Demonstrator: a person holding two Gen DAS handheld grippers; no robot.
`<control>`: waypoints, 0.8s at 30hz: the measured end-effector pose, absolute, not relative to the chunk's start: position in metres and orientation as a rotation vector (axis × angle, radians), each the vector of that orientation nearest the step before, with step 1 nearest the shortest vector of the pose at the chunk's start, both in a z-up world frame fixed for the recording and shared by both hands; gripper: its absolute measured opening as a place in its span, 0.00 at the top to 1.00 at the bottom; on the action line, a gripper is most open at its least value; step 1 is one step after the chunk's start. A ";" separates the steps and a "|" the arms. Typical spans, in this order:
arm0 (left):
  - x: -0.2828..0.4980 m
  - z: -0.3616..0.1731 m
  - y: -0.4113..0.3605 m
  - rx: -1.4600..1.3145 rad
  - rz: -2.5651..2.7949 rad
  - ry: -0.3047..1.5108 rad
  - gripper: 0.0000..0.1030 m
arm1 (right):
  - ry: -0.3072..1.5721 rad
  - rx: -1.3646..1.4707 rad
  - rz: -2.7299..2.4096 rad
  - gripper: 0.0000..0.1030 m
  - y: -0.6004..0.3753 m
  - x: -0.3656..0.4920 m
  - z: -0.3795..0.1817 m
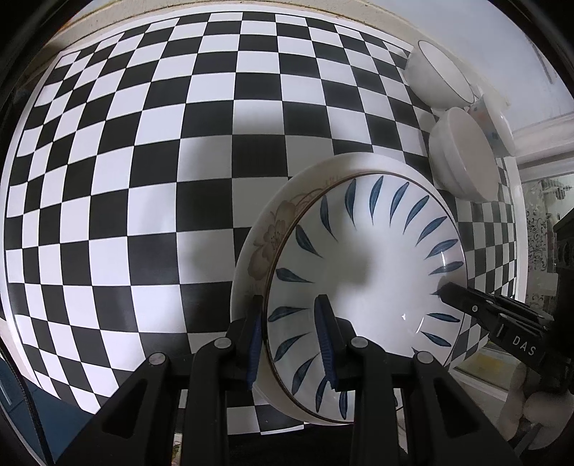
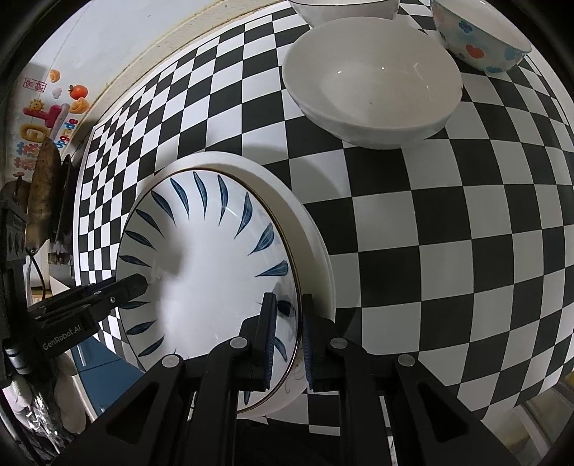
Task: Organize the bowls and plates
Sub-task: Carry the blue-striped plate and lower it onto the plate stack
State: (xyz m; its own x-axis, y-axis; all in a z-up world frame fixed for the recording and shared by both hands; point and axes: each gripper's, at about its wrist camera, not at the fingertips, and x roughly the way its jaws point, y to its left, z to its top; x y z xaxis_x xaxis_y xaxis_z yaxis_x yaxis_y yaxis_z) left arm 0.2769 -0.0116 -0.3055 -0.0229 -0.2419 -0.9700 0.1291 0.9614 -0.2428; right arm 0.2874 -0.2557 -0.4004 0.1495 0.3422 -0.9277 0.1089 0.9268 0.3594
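Note:
A white plate with blue leaf marks (image 1: 366,258) (image 2: 208,265) lies nested in a cream plate with a brown flower print (image 1: 267,236) (image 2: 308,229) on the checkered tablecloth (image 1: 143,179) (image 2: 466,215). My left gripper (image 1: 288,301) is shut on the leaf plate's near-left rim, one finger inside it and one outside. On the opposite rim my right gripper (image 2: 288,297) is shut the same way. Each view shows the other gripper's finger (image 1: 466,304) (image 2: 122,286) at the far edge. A plain white bowl (image 1: 462,154) (image 2: 373,82) stands beyond the plates.
Behind the plain bowl are a white bowl with a dark rim (image 1: 441,71) (image 2: 344,10) and a bowl with coloured hearts (image 1: 488,118) (image 2: 480,36). A wall with stickers (image 2: 46,107) runs along the table's back edge. A gloved hand (image 1: 531,405) holds the right gripper.

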 end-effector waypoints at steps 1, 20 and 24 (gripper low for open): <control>0.277 -0.306 -0.011 -0.093 -0.300 1.568 0.75 | 1.421 0.389 0.175 0.84 -0.257 0.288 -0.401; 0.273 -0.300 -0.007 -0.090 -0.284 1.560 0.75 | 1.405 0.402 0.183 0.84 -0.271 0.288 -0.392; 0.269 -0.292 -0.008 -0.060 -0.255 1.536 0.75 | 1.398 0.384 0.174 0.84 -0.270 0.287 -0.387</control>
